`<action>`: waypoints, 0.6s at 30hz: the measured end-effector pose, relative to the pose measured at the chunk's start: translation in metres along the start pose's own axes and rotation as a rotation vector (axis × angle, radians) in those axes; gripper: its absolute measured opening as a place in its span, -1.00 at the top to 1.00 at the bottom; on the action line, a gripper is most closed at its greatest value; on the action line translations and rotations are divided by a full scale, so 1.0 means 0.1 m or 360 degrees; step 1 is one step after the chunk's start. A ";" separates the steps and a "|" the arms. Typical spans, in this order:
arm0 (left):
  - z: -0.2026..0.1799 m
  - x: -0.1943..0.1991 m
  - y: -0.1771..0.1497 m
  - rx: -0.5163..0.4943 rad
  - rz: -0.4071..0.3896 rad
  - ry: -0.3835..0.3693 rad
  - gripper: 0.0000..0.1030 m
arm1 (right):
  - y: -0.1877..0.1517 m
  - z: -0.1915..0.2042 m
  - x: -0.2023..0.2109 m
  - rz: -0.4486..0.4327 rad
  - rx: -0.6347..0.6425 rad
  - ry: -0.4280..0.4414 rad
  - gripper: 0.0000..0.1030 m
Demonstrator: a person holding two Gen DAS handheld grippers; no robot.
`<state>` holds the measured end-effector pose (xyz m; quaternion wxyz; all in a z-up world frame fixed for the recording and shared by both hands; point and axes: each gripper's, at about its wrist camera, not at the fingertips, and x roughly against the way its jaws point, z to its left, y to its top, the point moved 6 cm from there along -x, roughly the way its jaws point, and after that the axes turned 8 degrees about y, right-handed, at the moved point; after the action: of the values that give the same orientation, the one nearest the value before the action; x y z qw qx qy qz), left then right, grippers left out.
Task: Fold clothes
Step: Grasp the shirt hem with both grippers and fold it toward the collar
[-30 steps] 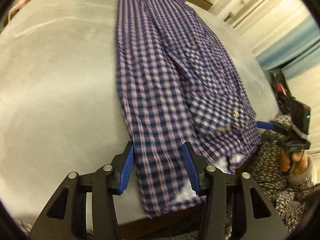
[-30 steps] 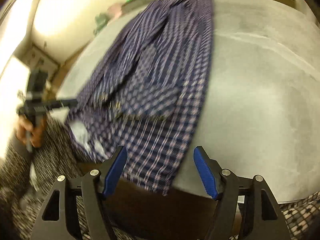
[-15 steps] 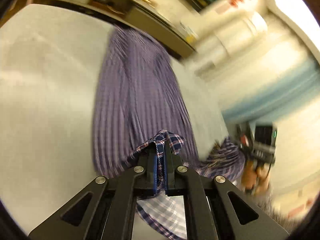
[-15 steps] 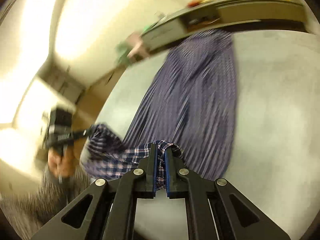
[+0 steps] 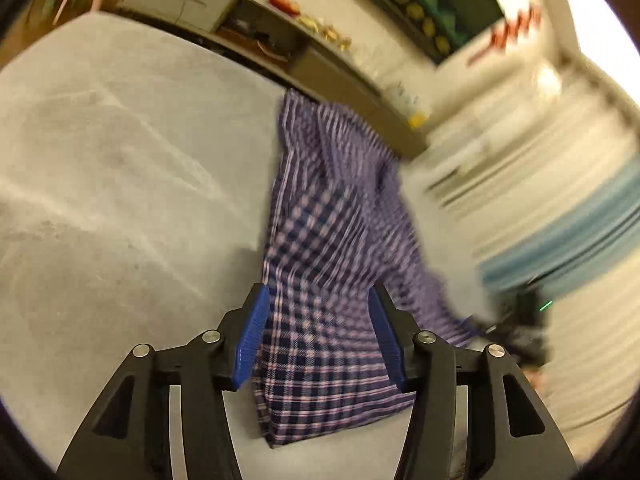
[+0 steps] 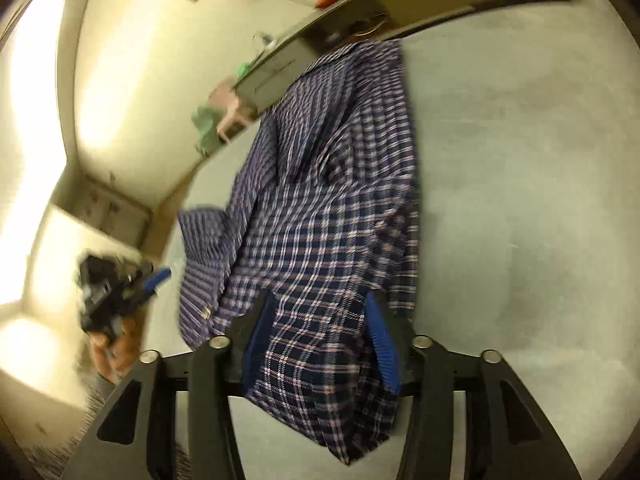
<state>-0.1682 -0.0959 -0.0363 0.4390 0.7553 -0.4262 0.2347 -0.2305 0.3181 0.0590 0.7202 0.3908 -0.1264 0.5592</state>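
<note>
- Shirt (image 5: 332,280): a plaid garment lying on the grey bench (image 5: 120,200) as a long band, running away from both cameras toward the far edge.
- Left gripper (image 5: 316,340): jaws have just been opening and stand moderately wide. The near folded end of the shirt lies between them; the pads do not appear to press it.
- Right gripper (image 6: 320,344): same condition, jaws just opened, cloth between them, no clamping evident.
- Governing relation: the long axis runs straight ahead of both grippers, which stand side by side at the near end.
- Judgement: neither hand is clearly nearer; any further fold would proceed along that axis.
</note>
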 end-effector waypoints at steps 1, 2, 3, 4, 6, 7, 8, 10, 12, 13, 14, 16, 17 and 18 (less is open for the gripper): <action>-0.04 -0.07 -0.07 -0.0054 0.0020 0.0046 -0.07 | -0.03 -0.02 -0.06 0.0024 0.0039 -0.0072 -0.01; -0.08 -0.12 -0.15 -0.0126 0.0027 0.0118 -0.07 | -0.07 -0.03 -0.11 0.0049 0.0069 -0.0142 -0.01; -0.13 -0.17 -0.20 -0.0214 0.0004 0.0190 -0.07 | -0.10 -0.06 -0.16 0.0071 0.0095 -0.0193 -0.01; -0.18 -0.21 -0.22 -0.0295 -0.0037 0.0224 -0.06 | -0.12 -0.11 -0.13 0.0080 0.0110 -0.0204 -0.01; -0.25 -0.22 -0.24 -0.0406 -0.0093 0.0266 0.13 | -0.11 -0.09 -0.14 0.0075 0.0135 -0.0190 0.59; -0.27 -0.22 -0.25 -0.0443 -0.0097 0.0268 0.78 | -0.09 -0.05 -0.14 0.0069 0.0158 -0.0199 0.65; -0.29 -0.22 -0.26 -0.0468 -0.0089 0.0264 0.97 | -0.06 -0.02 -0.13 0.0062 0.0181 -0.0207 0.76; -0.31 -0.16 -0.27 -0.0427 -0.0076 0.0171 0.94 | -0.04 0.07 -0.06 0.0038 0.0221 -0.0175 0.83; -0.33 -0.02 -0.23 -0.0309 -0.0053 -0.0048 0.95 | -0.06 0.15 0.04 0.0038 0.0231 -0.0100 0.85; -0.33 0.05 -0.20 -0.0264 -0.0050 -0.0131 0.95 | -0.07 0.20 0.11 0.0042 0.0231 -0.0046 0.85; -0.32 0.08 -0.18 -0.0229 -0.0031 -0.0205 0.95 | -0.09 0.23 0.15 0.0065 0.0234 -0.0002 0.85; -0.25 0.01 -0.16 -0.0196 0.0044 -0.0280 0.94 | -0.12 0.17 0.19 0.0115 0.0248 -0.0012 0.85; -0.22 -0.08 -0.15 -0.0197 0.0064 -0.0228 0.94 | -0.14 0.09 0.19 0.0140 0.0235 -0.0034 0.82; -0.19 -0.16 -0.14 -0.0201 0.0071 -0.0170 0.90 | -0.15 0.00 0.11 0.0177 0.0203 -0.0045 0.76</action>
<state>-0.1646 -0.0694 -0.0444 0.4572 0.7278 -0.4797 0.1765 -0.2136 0.3248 0.0596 0.6597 0.4361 -0.1224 0.5997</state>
